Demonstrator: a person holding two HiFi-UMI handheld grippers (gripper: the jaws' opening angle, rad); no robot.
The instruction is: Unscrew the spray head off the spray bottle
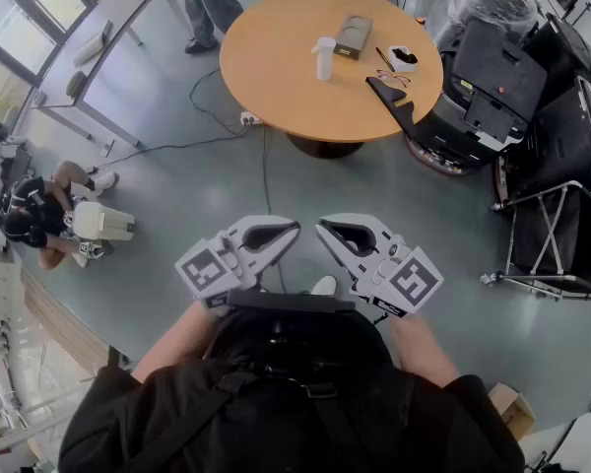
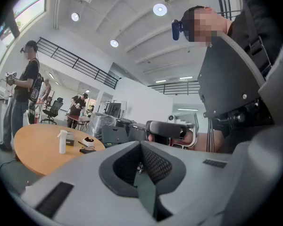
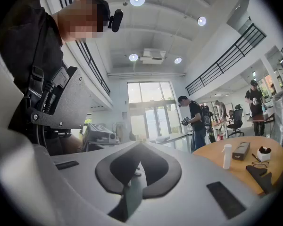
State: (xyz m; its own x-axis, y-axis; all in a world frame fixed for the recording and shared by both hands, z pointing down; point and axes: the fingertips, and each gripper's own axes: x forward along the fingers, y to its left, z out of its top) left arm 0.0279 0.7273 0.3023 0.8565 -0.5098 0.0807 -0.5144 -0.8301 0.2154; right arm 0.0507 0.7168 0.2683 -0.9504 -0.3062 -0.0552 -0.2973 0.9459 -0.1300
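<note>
A white spray bottle (image 1: 324, 57) stands upright on the round wooden table (image 1: 276, 87), well ahead of me. It shows small in the left gripper view (image 2: 62, 141) and in the right gripper view (image 3: 227, 156). I hold both grippers close to my chest, far from the table, with their tips turned toward each other. My left gripper (image 1: 294, 228) (image 2: 140, 143) is shut with nothing in it. My right gripper (image 1: 321, 228) (image 3: 141, 143) is shut and empty too.
Near the bottle on the table lie a dark box (image 1: 354, 35), a small white holder (image 1: 403, 59) and a black object (image 1: 394, 101) at the edge. Black equipment cases (image 1: 492, 87) and a metal rack (image 1: 552, 235) stand right. A person crouches left (image 1: 39, 215); a cable (image 1: 266, 156) crosses the floor.
</note>
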